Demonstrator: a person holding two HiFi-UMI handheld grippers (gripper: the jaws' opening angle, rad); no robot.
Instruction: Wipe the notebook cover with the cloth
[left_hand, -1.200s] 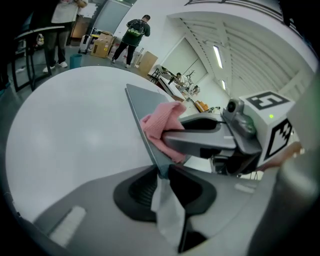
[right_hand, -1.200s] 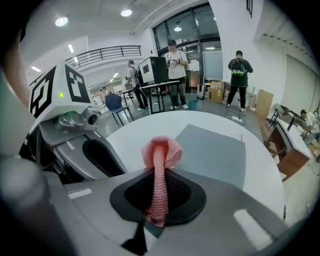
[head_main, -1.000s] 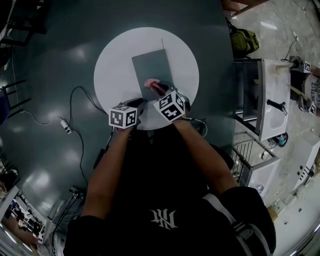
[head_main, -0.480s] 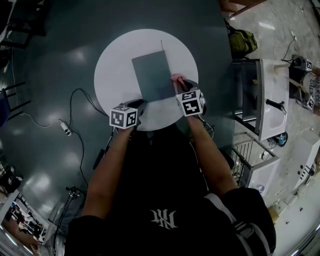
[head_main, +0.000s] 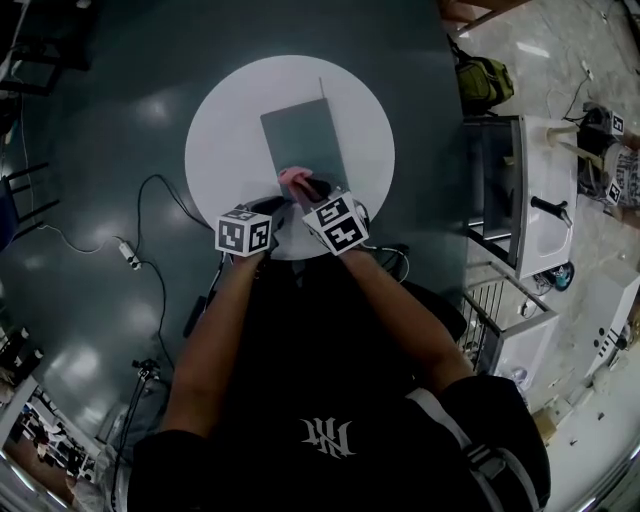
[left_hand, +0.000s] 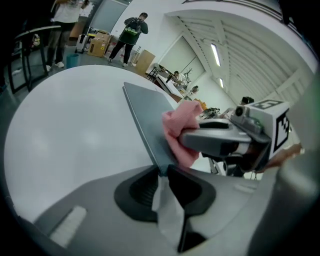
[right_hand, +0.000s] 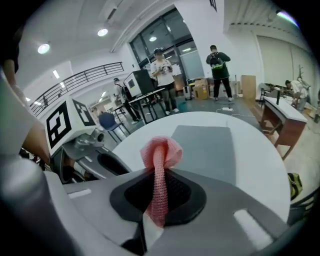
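A grey notebook (head_main: 300, 140) lies flat in the middle of a round white table (head_main: 220, 130). My left gripper (head_main: 279, 206) is at the notebook's near left corner, and in the left gripper view that corner (left_hand: 150, 120) runs in between the jaws of this gripper (left_hand: 162, 172), which are shut on it. My right gripper (head_main: 308, 187) is shut on a pink cloth (head_main: 293, 177), with the bunched end over the notebook's near edge. In the right gripper view the cloth (right_hand: 160, 152) sticks up out of that gripper (right_hand: 159, 172), and the notebook (right_hand: 205, 150) lies just beyond.
A cable and power strip (head_main: 130, 252) lie on the dark floor to the left. A green bag (head_main: 487, 80) and a white cabinet (head_main: 530, 190) stand to the right of the table. Several people stand far off in the hall.
The right gripper with the cloth swung out to the notebook's right edge, then came back left to its near edge. The left gripper and the notebook have stayed put.
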